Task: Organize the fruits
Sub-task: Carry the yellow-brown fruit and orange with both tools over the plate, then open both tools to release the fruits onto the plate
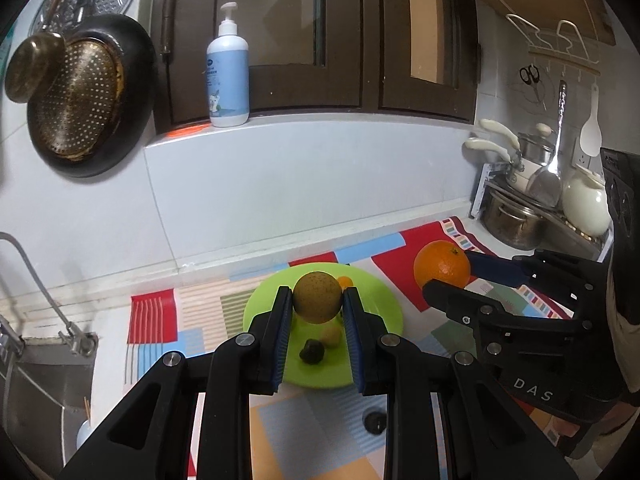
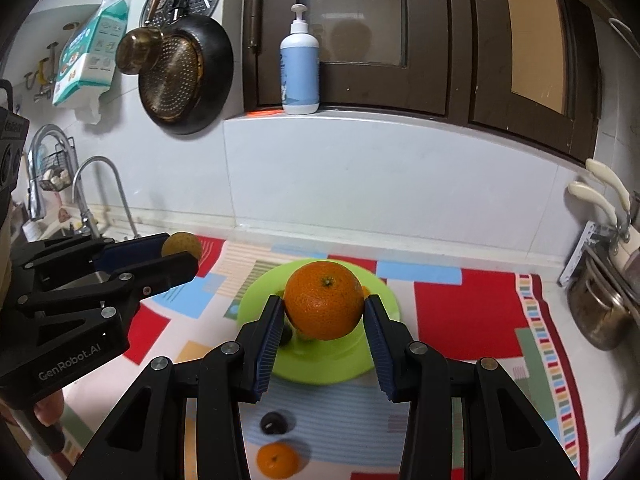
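My left gripper [image 1: 317, 300] is shut on a brown-yellow round pear [image 1: 317, 297] and holds it above the green plate [image 1: 384, 304]. On the plate lie a dark fruit [image 1: 312, 351], a yellowish fruit [image 1: 331, 335] and a small orange fruit [image 1: 345, 281]. My right gripper [image 2: 324, 308] is shut on a large orange [image 2: 325, 300] above the same plate [image 2: 384, 292]. The left gripper with the pear [image 2: 182, 245] shows at the left of the right wrist view. The right gripper with the orange [image 1: 441, 265] shows at the right of the left wrist view.
A patterned mat [image 2: 472, 312] covers the counter. On it, in front of the plate, lie a dark fruit [image 2: 274, 421] and a small orange [image 2: 277, 460]. Pots [image 1: 510, 220] stand at the right, a sink and tap [image 2: 96, 196] at the left. A soap bottle [image 1: 227, 72] stands on the sill.
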### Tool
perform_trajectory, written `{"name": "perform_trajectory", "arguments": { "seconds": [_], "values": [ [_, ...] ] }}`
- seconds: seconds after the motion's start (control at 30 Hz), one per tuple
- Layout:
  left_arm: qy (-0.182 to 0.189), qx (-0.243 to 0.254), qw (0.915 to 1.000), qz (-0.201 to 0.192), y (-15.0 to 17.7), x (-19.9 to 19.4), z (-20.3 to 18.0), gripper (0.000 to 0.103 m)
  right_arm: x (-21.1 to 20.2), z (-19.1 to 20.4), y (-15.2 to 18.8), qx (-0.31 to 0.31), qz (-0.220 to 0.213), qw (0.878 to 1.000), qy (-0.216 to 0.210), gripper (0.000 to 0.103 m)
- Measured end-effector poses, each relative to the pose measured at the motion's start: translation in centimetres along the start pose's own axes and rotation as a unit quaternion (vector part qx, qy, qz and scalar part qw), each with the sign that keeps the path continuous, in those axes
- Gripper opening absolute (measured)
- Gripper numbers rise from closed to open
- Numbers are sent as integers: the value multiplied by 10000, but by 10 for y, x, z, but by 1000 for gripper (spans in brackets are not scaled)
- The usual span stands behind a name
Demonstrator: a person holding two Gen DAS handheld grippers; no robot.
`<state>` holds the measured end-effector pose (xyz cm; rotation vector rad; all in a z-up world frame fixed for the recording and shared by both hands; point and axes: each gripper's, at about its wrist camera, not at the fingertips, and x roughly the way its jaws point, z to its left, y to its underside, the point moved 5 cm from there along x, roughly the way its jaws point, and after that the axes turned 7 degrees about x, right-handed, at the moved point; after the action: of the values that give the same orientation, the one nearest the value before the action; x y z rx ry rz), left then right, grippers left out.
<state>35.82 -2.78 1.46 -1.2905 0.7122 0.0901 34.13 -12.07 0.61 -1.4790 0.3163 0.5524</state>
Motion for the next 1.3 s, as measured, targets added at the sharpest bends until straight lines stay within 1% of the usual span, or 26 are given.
{"name": "perform_trajectory", "arguments": {
  "seconds": [0.27, 0.67, 0.93, 1.13, 1.3],
  "values": [
    [82, -31, 9999, 131, -8, 34, 5, 26, 25, -12, -9, 52, 88, 9999, -27, 42],
    [210, -50, 9987, 467, -7, 92, 11, 26, 78, -33, -11, 109, 425, 9990, -5, 42],
    [301, -65, 9968, 741, 5, 129, 12, 26, 111, -45, 0, 202, 726, 9972, 18, 42],
    [357, -95, 9949, 935, 17, 148, 11, 26, 133, -51, 8, 256, 960, 9951, 17, 42],
    [398, -116, 9934, 1068, 24, 161, 12, 26, 144, -54, 13, 278, 1073, 9938, 25, 42]
  ]
}}
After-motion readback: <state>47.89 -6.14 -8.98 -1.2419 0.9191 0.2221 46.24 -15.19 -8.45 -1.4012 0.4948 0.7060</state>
